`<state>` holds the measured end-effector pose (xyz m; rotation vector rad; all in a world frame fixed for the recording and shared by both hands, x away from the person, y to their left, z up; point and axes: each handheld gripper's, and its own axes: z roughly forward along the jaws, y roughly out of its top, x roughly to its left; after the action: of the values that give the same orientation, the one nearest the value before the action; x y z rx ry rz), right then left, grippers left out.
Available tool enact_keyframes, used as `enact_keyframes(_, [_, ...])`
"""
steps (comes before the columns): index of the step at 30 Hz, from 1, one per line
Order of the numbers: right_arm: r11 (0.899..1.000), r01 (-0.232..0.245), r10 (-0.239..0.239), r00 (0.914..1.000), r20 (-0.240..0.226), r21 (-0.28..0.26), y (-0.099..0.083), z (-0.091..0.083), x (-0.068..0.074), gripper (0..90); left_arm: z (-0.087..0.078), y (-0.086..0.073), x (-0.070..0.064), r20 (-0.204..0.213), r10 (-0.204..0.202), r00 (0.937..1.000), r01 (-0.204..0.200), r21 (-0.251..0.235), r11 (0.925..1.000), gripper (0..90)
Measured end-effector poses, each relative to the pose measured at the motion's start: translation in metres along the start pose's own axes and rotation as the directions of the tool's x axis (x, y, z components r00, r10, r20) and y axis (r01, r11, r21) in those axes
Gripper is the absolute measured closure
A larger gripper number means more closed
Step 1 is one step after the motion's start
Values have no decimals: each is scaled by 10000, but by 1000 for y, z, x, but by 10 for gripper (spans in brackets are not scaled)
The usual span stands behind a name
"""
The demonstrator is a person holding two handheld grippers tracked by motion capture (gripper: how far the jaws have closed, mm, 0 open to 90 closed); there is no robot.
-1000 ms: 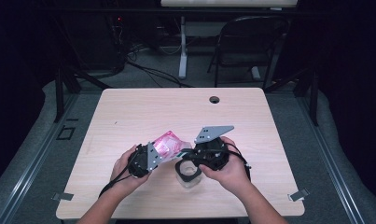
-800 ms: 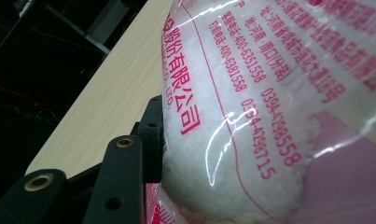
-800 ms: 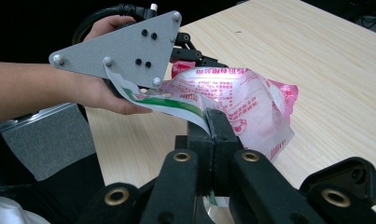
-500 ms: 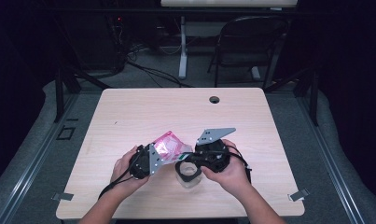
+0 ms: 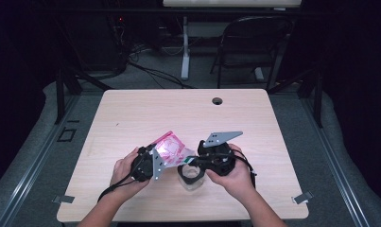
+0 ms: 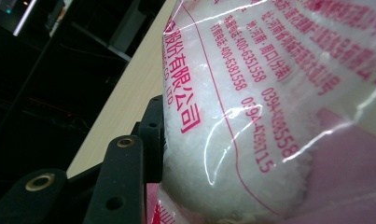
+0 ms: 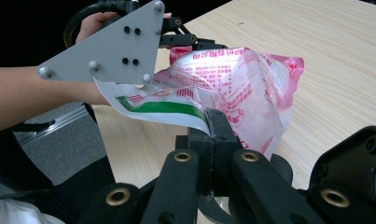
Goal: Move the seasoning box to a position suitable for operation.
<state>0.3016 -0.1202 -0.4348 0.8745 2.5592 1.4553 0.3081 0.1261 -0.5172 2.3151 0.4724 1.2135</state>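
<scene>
A pink and clear plastic bag (image 5: 170, 148) of white granules is held up between both grippers over the table's front middle. My left gripper (image 5: 148, 163) is shut on the bag's left side. In the left gripper view the bag (image 6: 251, 107) presses against one black finger (image 6: 150, 135). My right gripper (image 7: 212, 124) is shut on the bag's torn edge with a green stripe (image 7: 162, 108). In the high view the right gripper (image 5: 190, 161) points left. A clear round container (image 5: 192, 179) stands just below the right gripper's jaws.
The wooden table (image 5: 145, 113) has a cable hole (image 5: 217, 100) near its far edge. A chair (image 5: 254, 42) and desk legs stand beyond the table. A cable trails from each gripper toward the person's side.
The right gripper has shifted slightly to the right and toward the person, still holding the bag's edge. The left gripper has hardly moved.
</scene>
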Motion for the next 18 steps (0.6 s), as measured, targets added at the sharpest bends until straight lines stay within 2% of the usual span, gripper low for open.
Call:
enact_keyframes(7, [9993, -335, 333, 9994, -111, -170, -7, -1, -3, 900, -3, 3, -1, -528, 562, 9970, -564, -18, 9984, 594])
enact_keyframes(11, [9986, -462, 459, 9989, -136, -249, -10, -1, -4, 900, -4, 3, -3, -720, 710, 9949, -714, -20, 9974, 596])
enact_keyframes(18, [9972, -655, 649, 9977, -187, -357, -15, -1, -8, 900, -10, 4, -5, -1064, 1198, 9871, -1210, -47, 9926, 603])
